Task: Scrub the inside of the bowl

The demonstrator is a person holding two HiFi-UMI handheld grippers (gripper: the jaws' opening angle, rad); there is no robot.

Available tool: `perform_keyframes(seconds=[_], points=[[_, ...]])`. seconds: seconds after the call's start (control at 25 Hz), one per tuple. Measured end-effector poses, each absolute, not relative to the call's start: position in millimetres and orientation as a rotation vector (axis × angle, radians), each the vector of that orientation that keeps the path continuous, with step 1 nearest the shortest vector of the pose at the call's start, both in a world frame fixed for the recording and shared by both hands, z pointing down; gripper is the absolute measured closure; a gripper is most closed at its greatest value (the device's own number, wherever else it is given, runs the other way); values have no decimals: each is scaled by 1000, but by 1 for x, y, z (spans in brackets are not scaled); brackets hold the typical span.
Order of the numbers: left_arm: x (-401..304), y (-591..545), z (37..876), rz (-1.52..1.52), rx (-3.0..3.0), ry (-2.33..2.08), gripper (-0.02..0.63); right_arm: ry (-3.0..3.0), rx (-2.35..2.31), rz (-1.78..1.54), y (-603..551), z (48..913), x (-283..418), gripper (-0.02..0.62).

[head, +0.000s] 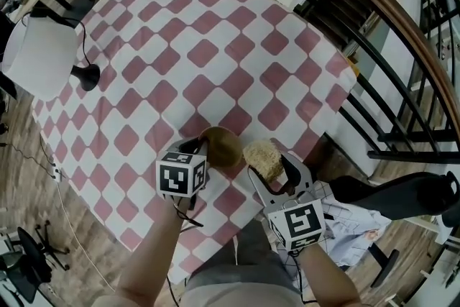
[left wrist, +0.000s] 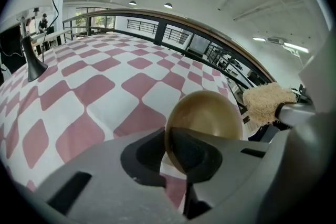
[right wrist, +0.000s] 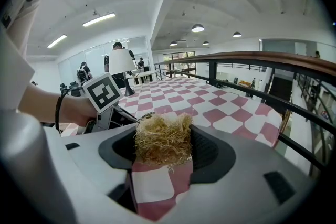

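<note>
A brown bowl (head: pixel 225 144) rests on the checked tablecloth (head: pixel 180 47) near the table's front edge. My left gripper (head: pixel 205 149) is shut on its near rim; in the left gripper view the rim of the bowl (left wrist: pixel 207 113) is pinched between the two pads of the left gripper (left wrist: pixel 170 152). Just right of the bowl, my right gripper (head: pixel 270 170) is shut on a straw-coloured fibre scrubber (head: pixel 263 157). The right gripper view shows the scrubber (right wrist: pixel 163 138) squeezed between the jaws of the right gripper (right wrist: pixel 164 148). The scrubber stands apart from the bowl, outside it.
A lamp with a white shade (head: pixel 39 57) and black base (head: pixel 88 75) stands at the table's left edge. A wooden-topped railing (head: pixel 388 18) runs along the right side. A dark chair (head: pixel 402 194) sits on the floor at the right.
</note>
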State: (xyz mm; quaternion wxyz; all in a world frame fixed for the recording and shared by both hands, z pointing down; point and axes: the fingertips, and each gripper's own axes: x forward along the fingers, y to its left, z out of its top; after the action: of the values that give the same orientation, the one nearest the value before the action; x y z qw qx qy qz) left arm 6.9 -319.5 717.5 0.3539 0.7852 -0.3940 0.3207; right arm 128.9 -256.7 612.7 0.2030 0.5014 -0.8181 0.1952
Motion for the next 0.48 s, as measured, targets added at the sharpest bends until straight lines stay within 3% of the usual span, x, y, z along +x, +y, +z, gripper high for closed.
perform_keyframes(seconds=[0.48], points=[[14, -314, 673, 816, 2146, -1099, 584, -2334, 1408, 513, -242, 583, 124, 334]])
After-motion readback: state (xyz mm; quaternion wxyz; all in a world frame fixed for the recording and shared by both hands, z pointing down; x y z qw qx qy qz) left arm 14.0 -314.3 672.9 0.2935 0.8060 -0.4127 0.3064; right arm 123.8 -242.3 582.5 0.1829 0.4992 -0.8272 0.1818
